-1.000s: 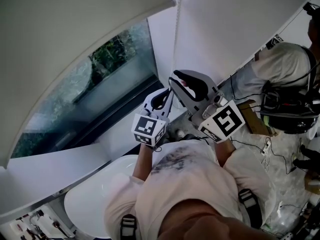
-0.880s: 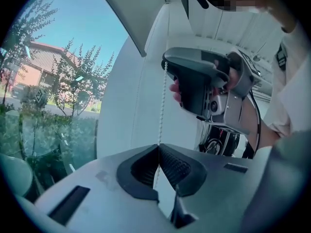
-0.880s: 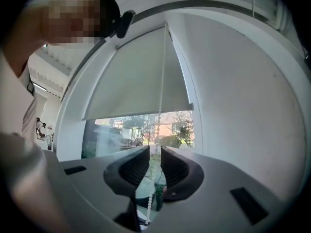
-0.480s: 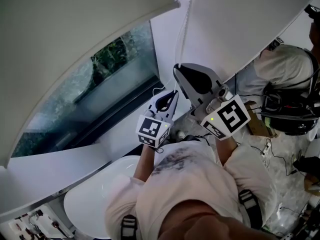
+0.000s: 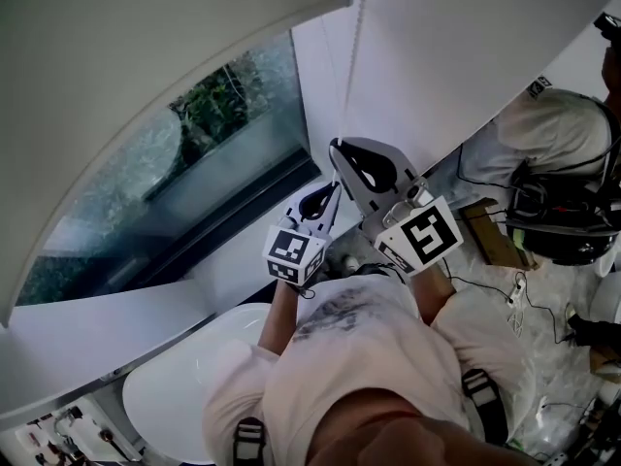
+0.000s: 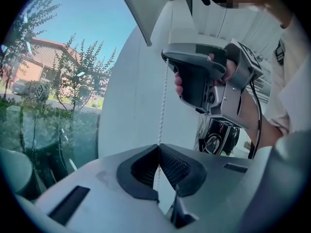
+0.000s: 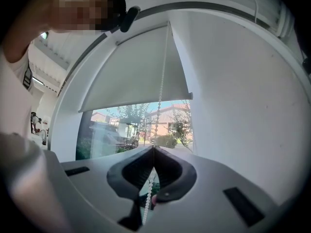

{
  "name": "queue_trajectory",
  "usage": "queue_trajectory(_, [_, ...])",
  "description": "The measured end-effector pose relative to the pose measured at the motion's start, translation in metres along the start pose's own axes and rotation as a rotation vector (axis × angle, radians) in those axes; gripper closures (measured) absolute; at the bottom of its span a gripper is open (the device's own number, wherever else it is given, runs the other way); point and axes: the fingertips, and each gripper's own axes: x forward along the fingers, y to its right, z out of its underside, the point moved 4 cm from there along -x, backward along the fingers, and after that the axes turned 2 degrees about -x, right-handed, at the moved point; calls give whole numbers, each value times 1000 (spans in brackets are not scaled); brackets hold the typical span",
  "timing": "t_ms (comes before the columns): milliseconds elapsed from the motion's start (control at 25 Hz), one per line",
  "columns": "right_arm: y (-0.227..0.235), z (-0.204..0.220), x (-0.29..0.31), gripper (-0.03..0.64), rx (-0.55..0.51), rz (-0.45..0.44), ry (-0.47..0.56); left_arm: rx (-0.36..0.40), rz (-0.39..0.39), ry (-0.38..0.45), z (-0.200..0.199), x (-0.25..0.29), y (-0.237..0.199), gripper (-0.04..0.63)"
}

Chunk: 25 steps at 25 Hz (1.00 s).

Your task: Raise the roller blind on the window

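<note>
The white roller blind [image 5: 146, 47] covers the upper part of the window [image 5: 184, 153], and its bottom edge hangs over the glass. A white bead chain [image 5: 355, 56] drops down the wall to the right of it. My right gripper [image 5: 337, 147] is shut on the chain, which runs up from its jaws [image 7: 153, 148] to the blind [image 7: 136, 76]. Just below it, my left gripper [image 5: 330, 190] is shut on the same chain [image 6: 163, 101] where its jaws meet [image 6: 158, 147]. The right gripper [image 6: 167, 57] sits directly above the left one.
A white rounded basin [image 5: 184, 377] sits below the sill at lower left. Another person in a white shirt [image 5: 543, 134] stands at the right, with cables and gear on the floor around them. The white wall [image 5: 427, 56] is right behind the chain.
The right gripper drifted slightly right, then back left and a little down along the chain. The left gripper has hardly moved. Both stay closed on the chain.
</note>
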Motion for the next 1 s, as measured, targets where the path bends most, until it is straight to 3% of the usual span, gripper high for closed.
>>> queue_trajectory(1000, [-18, 68, -3, 555, 12, -19, -88, -80, -4, -82, 69, 8, -17, 586])
